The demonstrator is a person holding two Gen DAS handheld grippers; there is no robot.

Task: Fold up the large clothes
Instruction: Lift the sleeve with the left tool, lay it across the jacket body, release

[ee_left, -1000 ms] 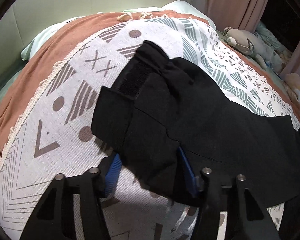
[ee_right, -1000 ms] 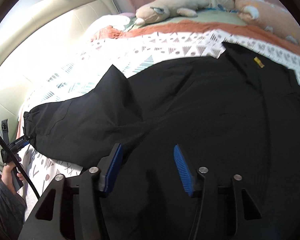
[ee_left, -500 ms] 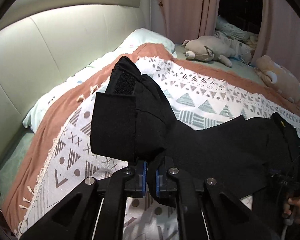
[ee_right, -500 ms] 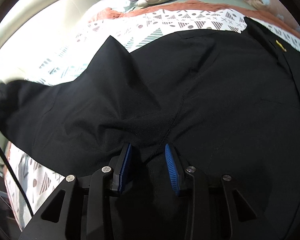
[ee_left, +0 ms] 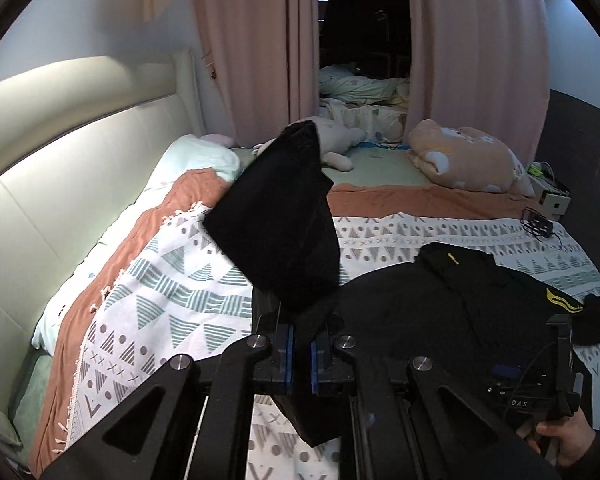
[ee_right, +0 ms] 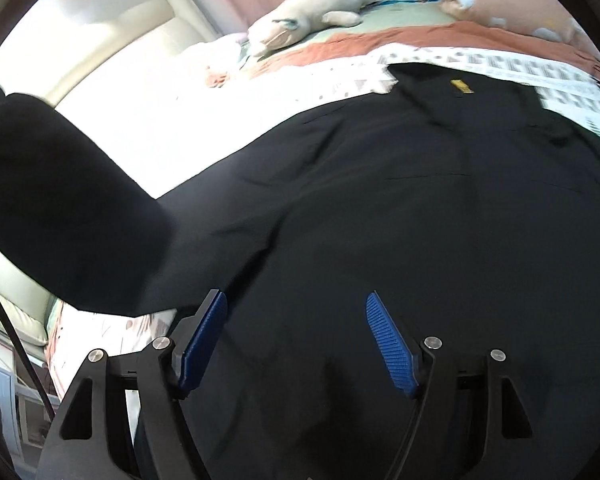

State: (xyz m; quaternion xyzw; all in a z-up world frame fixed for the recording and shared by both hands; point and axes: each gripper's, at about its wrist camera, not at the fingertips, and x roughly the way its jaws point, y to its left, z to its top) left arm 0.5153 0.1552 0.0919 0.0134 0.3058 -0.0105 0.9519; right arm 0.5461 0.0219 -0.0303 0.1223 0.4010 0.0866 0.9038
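A large black jacket (ee_right: 380, 200) lies spread on the patterned bedspread (ee_left: 172, 280); its yellow-labelled collar (ee_left: 452, 258) is at the far side. My left gripper (ee_left: 302, 354) is shut on the jacket's black sleeve (ee_left: 284, 220) and holds it lifted above the bed, the cuff standing upright. My right gripper (ee_right: 296, 340) is open, its blue pads (ee_right: 388, 344) spread just above the jacket's body, holding nothing. The raised sleeve also shows at the left of the right wrist view (ee_right: 60, 216).
A padded cream headboard (ee_left: 60, 152) runs along the left. Two plush toys (ee_left: 464, 160) and pillows lie at the bed's far end before pink curtains (ee_left: 252, 48). A cable (ee_left: 538, 222) and small box sit at the far right edge.
My left gripper closed on the sleeve and lifted it up and toward the jacket's body. My right gripper narrowed on the jacket half a second ago, then opened wide again.
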